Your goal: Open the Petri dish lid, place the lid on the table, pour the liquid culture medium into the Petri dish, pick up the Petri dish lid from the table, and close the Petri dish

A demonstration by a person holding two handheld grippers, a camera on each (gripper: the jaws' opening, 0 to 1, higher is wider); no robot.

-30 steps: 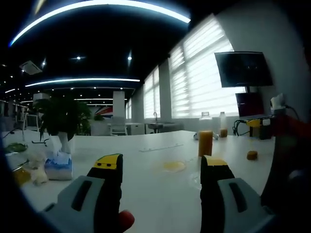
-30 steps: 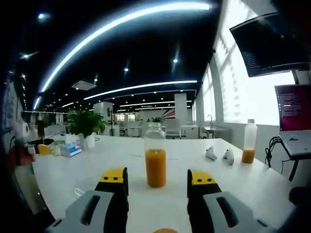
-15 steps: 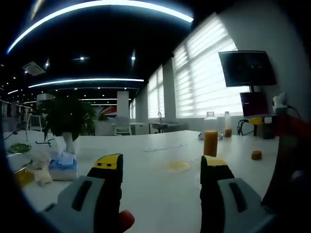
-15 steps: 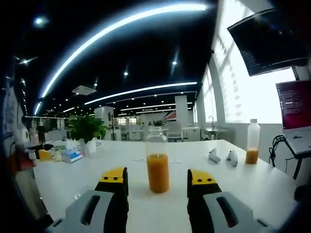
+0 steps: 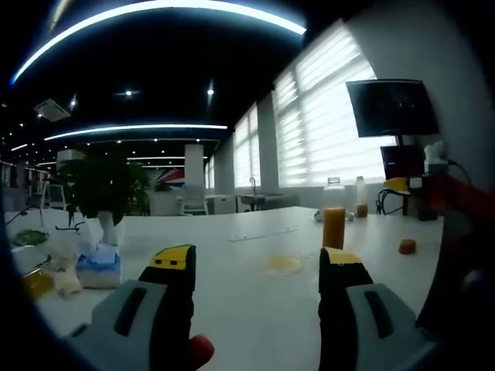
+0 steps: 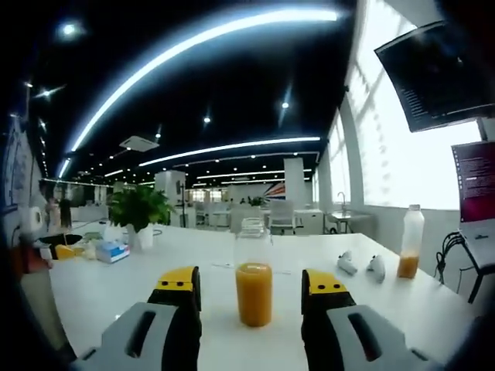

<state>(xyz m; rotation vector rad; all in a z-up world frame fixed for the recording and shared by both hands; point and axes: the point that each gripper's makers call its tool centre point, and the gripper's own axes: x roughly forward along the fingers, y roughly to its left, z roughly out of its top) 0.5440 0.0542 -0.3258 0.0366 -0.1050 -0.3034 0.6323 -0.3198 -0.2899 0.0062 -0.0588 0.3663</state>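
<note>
Now both claws hover over the white bench (image 5: 247, 309), jaws spread and holding nothing.

Ahead of the left claw (image 5: 259, 267) a shallow dish with yellow contents (image 5: 282, 264) lies on the bench, a half-full bottle of orange liquid (image 5: 332, 224) upright beyond it. The right claw (image 6: 254, 282) frames that bottle (image 6: 254, 270) between its tips, untouched.

In the left gripper view, a shallow clear Petri dish holding orange medium (image 5: 280, 265) is lying on the white table (image 5: 232, 309), with a clear glass bottle half full of orange liquid (image 5: 333, 221) standing behind it to the right. A leafy green potted plant (image 5: 104, 189) is standing far left, behind a blue-and-white tissue pack (image 5: 97, 268). In the right gripper view, a clear plastic bottle with orange liquid at its base (image 6: 409, 242) is standing well to the right of the glass bottle (image 6: 254, 272).
</note>
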